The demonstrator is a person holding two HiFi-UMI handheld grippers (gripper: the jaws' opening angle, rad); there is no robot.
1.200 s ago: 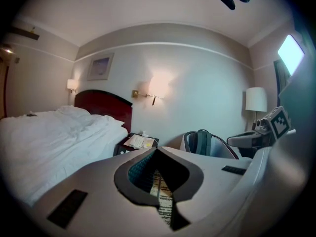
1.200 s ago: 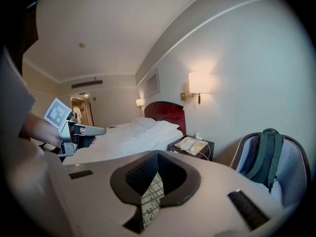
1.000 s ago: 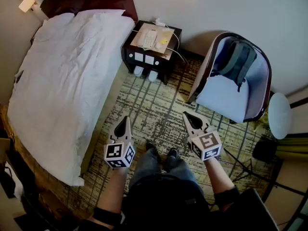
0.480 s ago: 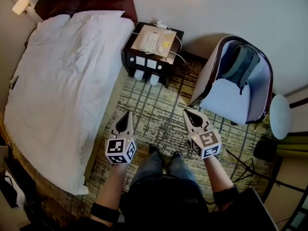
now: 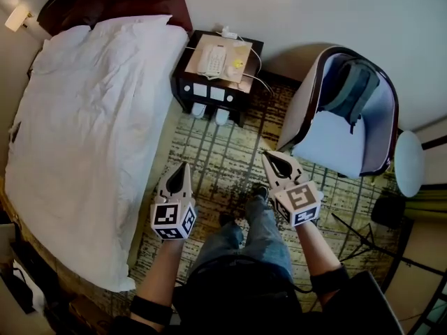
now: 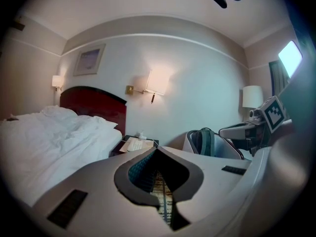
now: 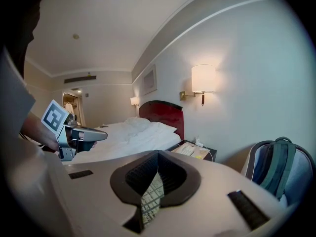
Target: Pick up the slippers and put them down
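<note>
Two white slippers [image 5: 209,112] lie side by side on the carpet under the front of the dark nightstand [image 5: 217,67], toes outward. My left gripper [image 5: 181,168] is held over the patterned carpet [image 5: 209,160] beside the bed, shut with nothing in it. My right gripper [image 5: 269,158] hangs level with it to the right, also shut and empty. Both point toward the nightstand and stand well short of the slippers. In the left gripper view the nightstand top [image 6: 137,144] shows beyond the jaws; the slippers are hidden there. The right gripper view shows the nightstand [image 7: 193,151] too.
A bed with white bedding [image 5: 91,124] fills the left. A grey armchair [image 5: 346,128] with a backpack [image 5: 351,88] stands at the right, beside a round stool [image 5: 408,164]. A phone and papers [image 5: 218,56] lie on the nightstand. The person's legs and shoes [image 5: 260,192] are between the grippers.
Both grippers have moved forward over the carpet toward the nightstand as the person stepped ahead, the right foot now forward. Both stay shut.
</note>
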